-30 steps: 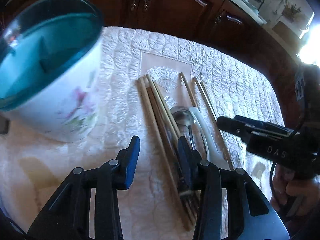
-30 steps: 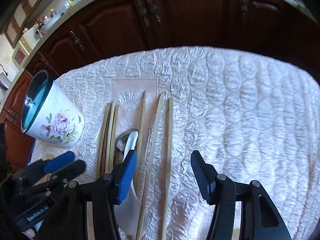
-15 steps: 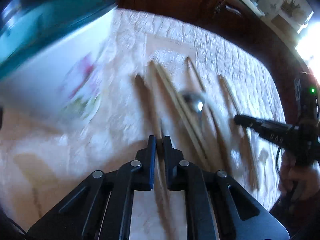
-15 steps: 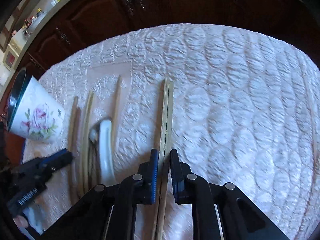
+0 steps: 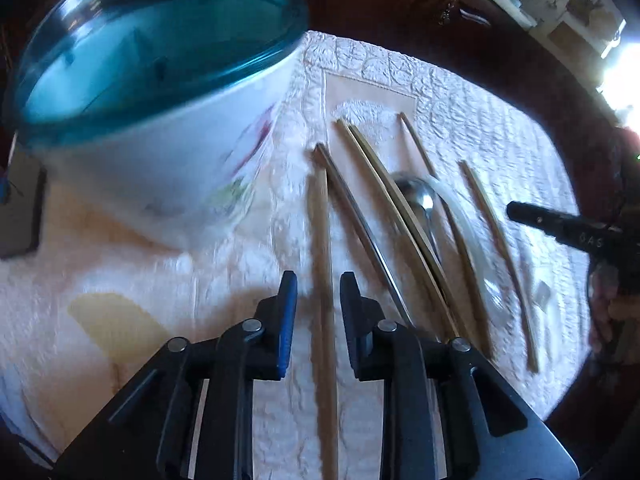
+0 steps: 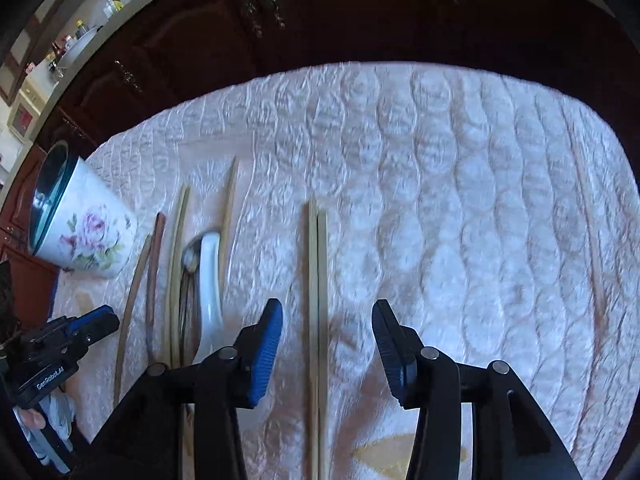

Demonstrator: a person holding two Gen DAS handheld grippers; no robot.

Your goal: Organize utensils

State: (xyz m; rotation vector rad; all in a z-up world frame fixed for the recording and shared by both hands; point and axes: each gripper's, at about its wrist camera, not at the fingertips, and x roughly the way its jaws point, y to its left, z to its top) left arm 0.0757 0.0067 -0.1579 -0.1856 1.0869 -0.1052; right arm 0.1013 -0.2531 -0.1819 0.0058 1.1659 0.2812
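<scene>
A white flowered holder (image 5: 160, 152) with a teal inside stands on the quilted cloth at the left, also seen as the holder (image 6: 84, 232) in the right wrist view. My left gripper (image 5: 318, 292) is opening; one brown chopstick (image 5: 322, 220) lies on the cloth between its pads, untouched. My right gripper (image 6: 326, 312) is also opening, astride a pair of pale chopsticks (image 6: 318, 264) lying side by side. Between the two lie more chopsticks (image 5: 384, 200), a metal spoon (image 5: 420, 196) and a white ceramic spoon (image 6: 210, 280).
The white quilted cloth (image 6: 440, 200) covers the table, with dark wooden cabinets (image 6: 320, 12) past its far edge. A yellowish patch (image 5: 116, 320) marks the cloth near my left gripper. A dark flat object (image 5: 20, 216) lies at the left edge.
Both grippers stood open, then shut on chopsticks, and have now opened again. The brown chopstick sits left of the pile; the pale pair lies further right, apart from the rest.
</scene>
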